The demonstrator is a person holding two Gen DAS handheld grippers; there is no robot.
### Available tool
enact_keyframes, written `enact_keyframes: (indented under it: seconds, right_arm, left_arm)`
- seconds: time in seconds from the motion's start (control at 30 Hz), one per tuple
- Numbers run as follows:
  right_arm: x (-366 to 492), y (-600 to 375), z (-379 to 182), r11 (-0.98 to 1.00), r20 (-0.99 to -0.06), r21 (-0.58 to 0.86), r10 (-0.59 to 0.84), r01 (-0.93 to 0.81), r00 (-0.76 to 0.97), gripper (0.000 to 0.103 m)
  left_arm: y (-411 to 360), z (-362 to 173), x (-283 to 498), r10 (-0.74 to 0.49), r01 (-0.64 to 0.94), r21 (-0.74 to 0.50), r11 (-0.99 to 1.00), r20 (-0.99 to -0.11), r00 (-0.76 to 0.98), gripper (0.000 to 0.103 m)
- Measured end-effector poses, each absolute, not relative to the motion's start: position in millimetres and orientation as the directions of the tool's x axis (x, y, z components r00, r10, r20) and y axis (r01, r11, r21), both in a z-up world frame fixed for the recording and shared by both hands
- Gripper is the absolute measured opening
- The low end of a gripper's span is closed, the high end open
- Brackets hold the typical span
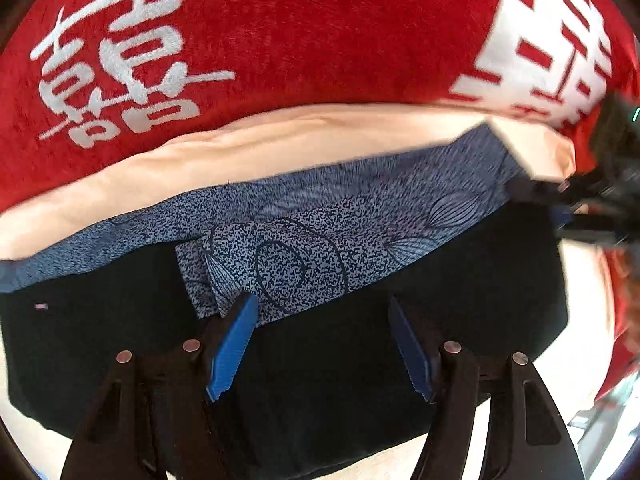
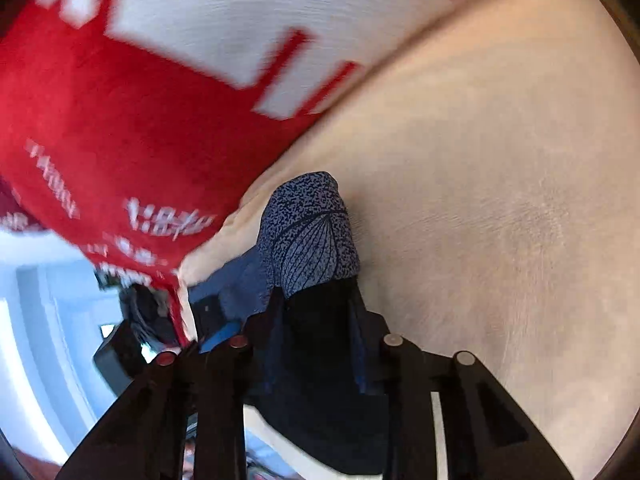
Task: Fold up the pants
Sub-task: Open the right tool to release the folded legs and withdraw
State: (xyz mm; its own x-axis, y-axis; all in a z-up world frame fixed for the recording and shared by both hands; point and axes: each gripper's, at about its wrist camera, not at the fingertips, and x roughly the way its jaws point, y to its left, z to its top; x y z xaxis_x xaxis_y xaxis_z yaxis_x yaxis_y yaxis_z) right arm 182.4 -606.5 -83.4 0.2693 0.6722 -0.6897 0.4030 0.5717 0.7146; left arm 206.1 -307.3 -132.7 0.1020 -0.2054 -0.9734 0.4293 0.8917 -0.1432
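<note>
The pants (image 1: 304,360) are dark navy with a blue speckled patterned waistband (image 1: 312,256) and lie folded on a cream sheet (image 1: 280,148). My left gripper (image 1: 322,344) is open, its blue pads (image 1: 232,344) spread just above the dark fabric below the waistband. My right gripper (image 2: 316,316) is shut on the pants (image 2: 316,360), pinching the dark cloth at the patterned waistband end (image 2: 308,232). The right gripper also shows in the left wrist view at the waistband's right end (image 1: 560,196).
A red blanket with large white characters (image 1: 280,28) lies beyond the cream sheet; it fills the upper left of the right wrist view (image 2: 120,120). The cream sheet (image 2: 480,200) spreads to the right of the right gripper.
</note>
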Motion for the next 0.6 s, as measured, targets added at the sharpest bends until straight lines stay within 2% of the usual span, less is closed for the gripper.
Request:
enact_keyframes:
  seconds: [0.07,0.13,0.17,0.2,0.23,0.3,0.4,0.6]
  right_arm:
    - [184,-597,-71,0.710,-0.791,0.609,0.575,0.354,0.207,0.031]
    - [189,-581,-71,0.873,-0.913,0.409,0.388,0.265,0.130,0.031]
    - [190,-575,-75,0.908,-0.934,0.357,0.338,0.219,0.118,0.033]
    - [190,-571,-77,0.926,-0.946,0.320,0.301,0.199,0.118,0.041]
    - [189,-570,-78,0.935,-0.954,0.291,0.270,0.203,0.128,0.057]
    - [180,-583,-77,0.927,-0.960,0.275,0.249,0.255,0.130,0.067]
    - [156,-607,-75,0.860,-0.937,0.350,0.326,0.371,0.127,0.068]
    - [128,-580,-42,0.868,-0.951,0.308,0.281,0.390,0.126,0.070]
  left_arm:
    - [-311,-135,203,-0.186,0.441,-0.119,0.890,-0.976,0.111,0.069]
    - [-318,-138,202,-0.177,0.446,-0.106,0.888,-0.977,0.119,0.071]
    - [-320,-139,203,-0.169,0.445,-0.100,0.890,-0.978,0.120,0.078]
    - [-323,-140,203,-0.174,0.446,-0.107,0.889,-0.978,0.111,0.082]
    - [-326,-141,203,-0.173,0.451,-0.108,0.886,-0.979,0.104,0.085]
    - [-328,-141,202,-0.156,0.457,-0.090,0.885,-0.982,0.108,0.085]
    - [-330,-133,202,-0.139,0.419,-0.081,0.905,-0.984,0.112,0.085]
    - [-292,-115,189,-0.066,0.286,-0.033,0.958,-0.992,0.108,0.085]
